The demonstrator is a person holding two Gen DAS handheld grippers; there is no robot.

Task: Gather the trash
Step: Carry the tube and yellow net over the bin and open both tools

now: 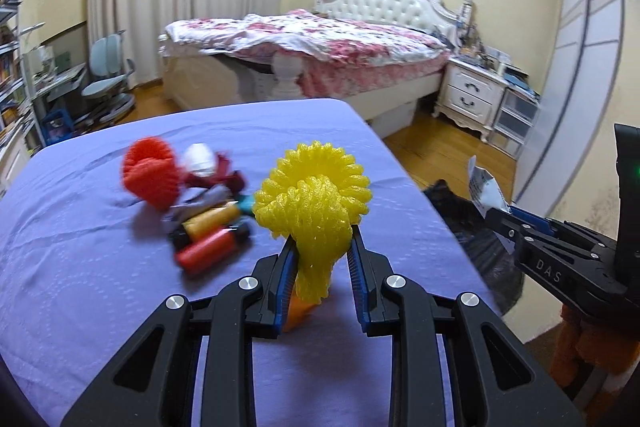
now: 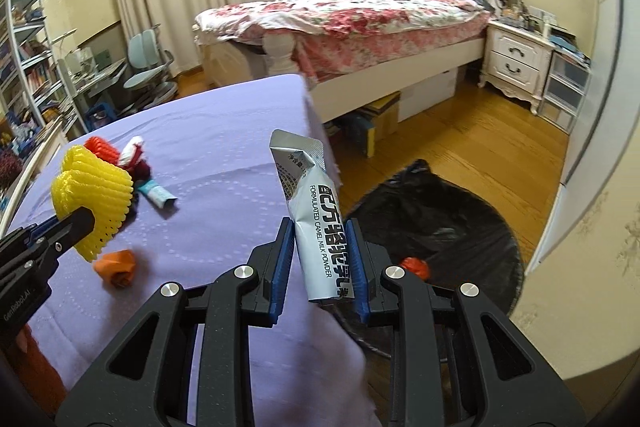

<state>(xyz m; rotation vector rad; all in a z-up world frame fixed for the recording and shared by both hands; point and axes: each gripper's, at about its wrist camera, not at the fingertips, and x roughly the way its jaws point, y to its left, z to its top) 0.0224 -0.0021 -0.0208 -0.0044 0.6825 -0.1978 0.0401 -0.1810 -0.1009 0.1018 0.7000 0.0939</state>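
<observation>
My left gripper (image 1: 322,239) is shut on a yellow foam net (image 1: 316,195), held above the purple-covered table (image 1: 100,267). In the right wrist view the same yellow foam net (image 2: 92,195) sits in the left gripper (image 2: 82,221) at the left edge. My right gripper (image 2: 319,227) is shut on a silver milk powder sachet (image 2: 316,219) near the table's right edge. A black trash bag (image 2: 432,219) lies open on the floor to the right, with a red scrap (image 2: 416,267) in it. A blurred pile of trash (image 1: 208,223) with a red foam net (image 1: 150,175) stays on the table.
An orange scrap (image 2: 116,263) lies on the cloth near the left gripper. Beyond the table are a bed (image 2: 360,19), a white nightstand (image 2: 516,63), a desk chair (image 2: 148,67) and bookshelves (image 2: 24,67). A wardrobe wall (image 2: 592,107) runs along the right.
</observation>
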